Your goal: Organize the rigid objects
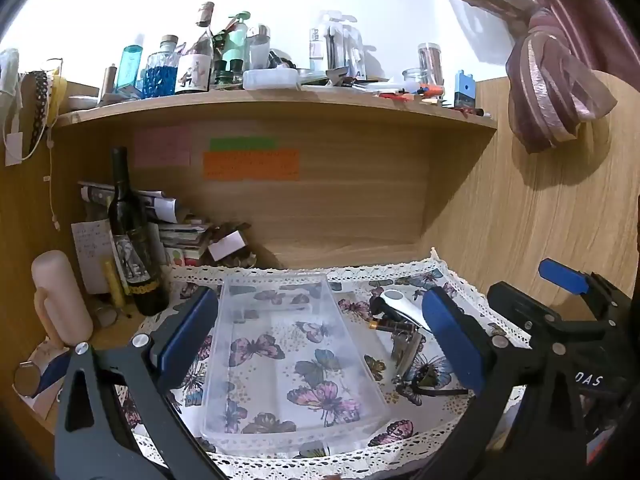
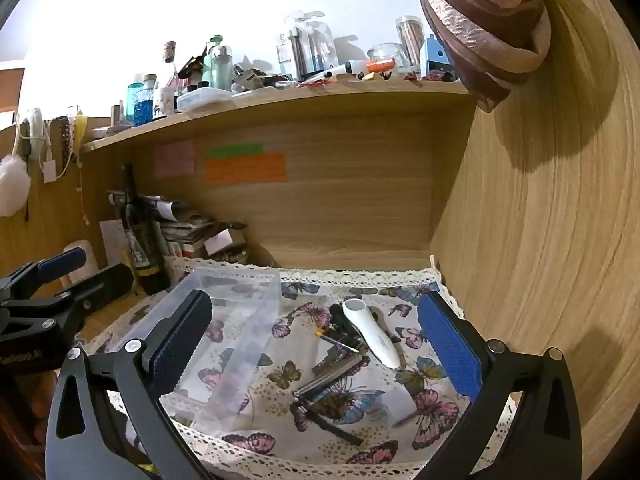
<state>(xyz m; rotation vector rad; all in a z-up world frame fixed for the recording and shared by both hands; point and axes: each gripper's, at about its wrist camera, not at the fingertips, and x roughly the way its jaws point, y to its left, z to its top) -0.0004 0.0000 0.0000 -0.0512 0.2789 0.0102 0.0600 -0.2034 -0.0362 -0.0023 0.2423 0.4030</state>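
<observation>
A clear plastic box [image 1: 292, 360] lies empty on the butterfly cloth [image 1: 404, 432]. My left gripper [image 1: 320, 294] hovers over it, open, with nothing between its pads. To the right of the box lie a white handheld device [image 2: 372, 332], a small battery [image 2: 336, 340], a folding metal tool [image 2: 332, 380], a white plug [image 2: 396, 406] and a black strip [image 2: 332, 426]. My right gripper [image 2: 315, 297] is open above this pile and touches none of it. In the right wrist view the box [image 2: 236, 320] sits at left. Each gripper appears in the other's view: right [image 1: 536, 292], left [image 2: 80, 272].
A dark wine bottle [image 1: 132, 240], a pink cylinder [image 1: 60, 296] and stacked papers [image 1: 180, 232] crowd the left back corner. A shelf [image 1: 280, 104] loaded with bottles runs overhead. A wooden wall [image 1: 520, 220] closes the right side, with a tied curtain [image 1: 560, 100] above.
</observation>
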